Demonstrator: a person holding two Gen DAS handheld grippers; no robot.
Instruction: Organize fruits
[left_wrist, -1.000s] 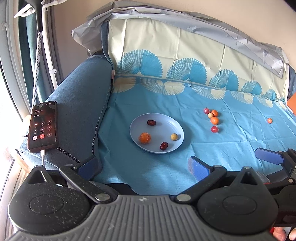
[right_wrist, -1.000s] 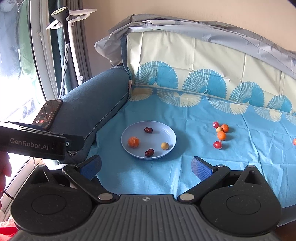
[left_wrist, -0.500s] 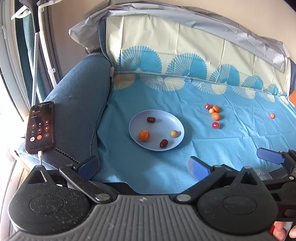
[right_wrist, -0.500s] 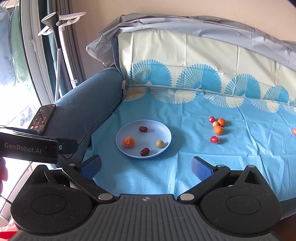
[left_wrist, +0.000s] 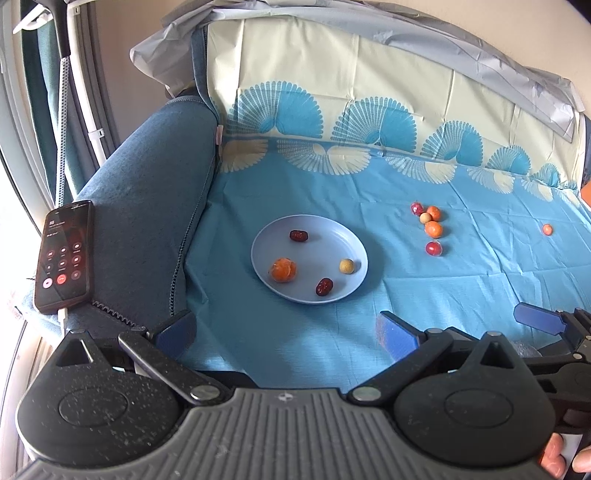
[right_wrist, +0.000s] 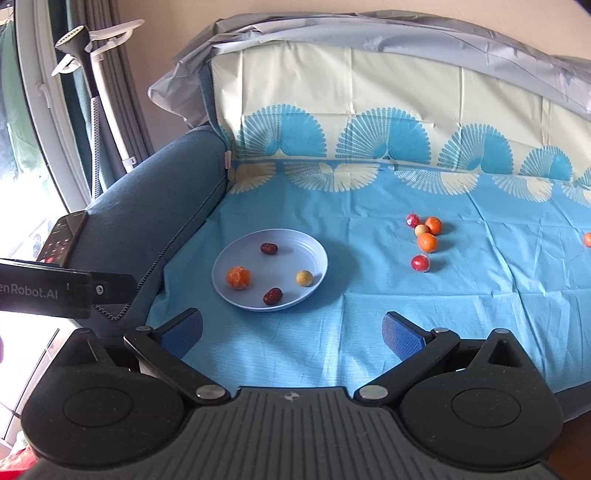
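Only the left wrist view shows the phone (left_wrist: 63, 254) screen fully.

A dark blue fabric sofa (right_wrist: 155, 206) sits against a plain beige wall (right_wrist: 177, 44), draped with a blue and cream fan-patterned cloth (right_wrist: 369, 177). Bright daylight enters through the window (right_wrist: 22, 177) at left, beside grey-green curtains (right_wrist: 74, 122)

I'm holding my left gripper (left_wrist: 284, 332) level with its jaws spread wide, gripping nothing. My right gripper (right_wrist: 291, 332) is sitting just beside it, jaws equally wide apart, both pointing forward, empty.
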